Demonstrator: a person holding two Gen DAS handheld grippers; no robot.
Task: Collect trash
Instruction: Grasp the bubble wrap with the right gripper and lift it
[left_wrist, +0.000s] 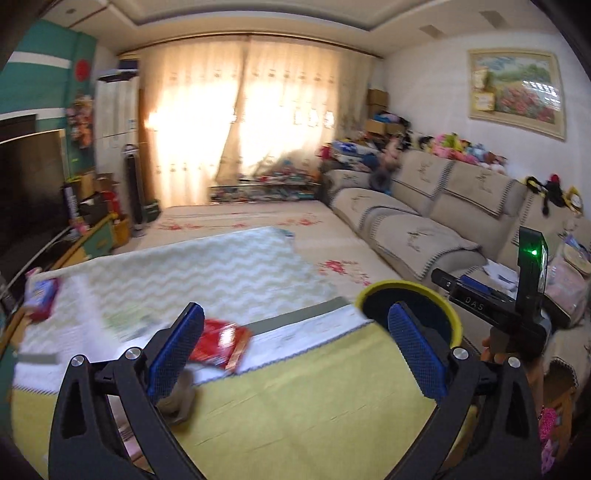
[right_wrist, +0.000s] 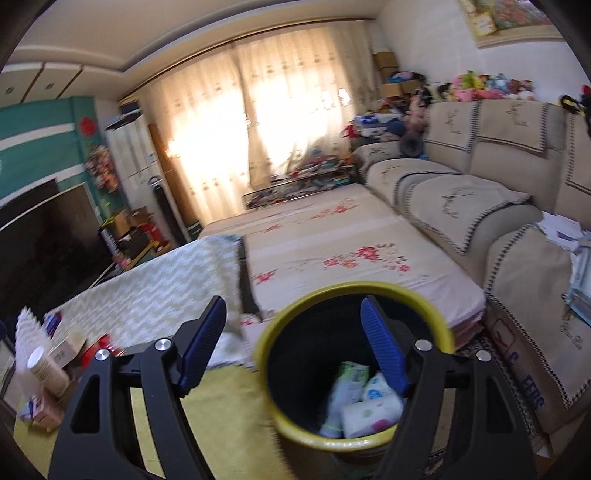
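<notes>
A black bin with a yellow rim (right_wrist: 354, 363) stands at the table's right edge, with white and green wrappers (right_wrist: 364, 400) inside; its rim also shows in the left wrist view (left_wrist: 406, 291). My right gripper (right_wrist: 295, 343) is open and empty just above the bin's mouth. My left gripper (left_wrist: 295, 354) is open and empty over the yellow tablecloth (left_wrist: 295, 402). A red wrapper (left_wrist: 221, 345) lies beside its left finger, and a crumpled grey piece (left_wrist: 181, 398) sits below that finger. The right gripper's body (left_wrist: 517, 302) is at the right.
A blue-and-red packet (left_wrist: 40, 297) lies at the table's far left. Boxes and a tube (right_wrist: 48, 365) stand at the left in the right wrist view. A beige sofa (left_wrist: 443, 206) runs along the right, a floral mat (right_wrist: 332, 240) beyond the table, a TV (left_wrist: 26, 184) at left.
</notes>
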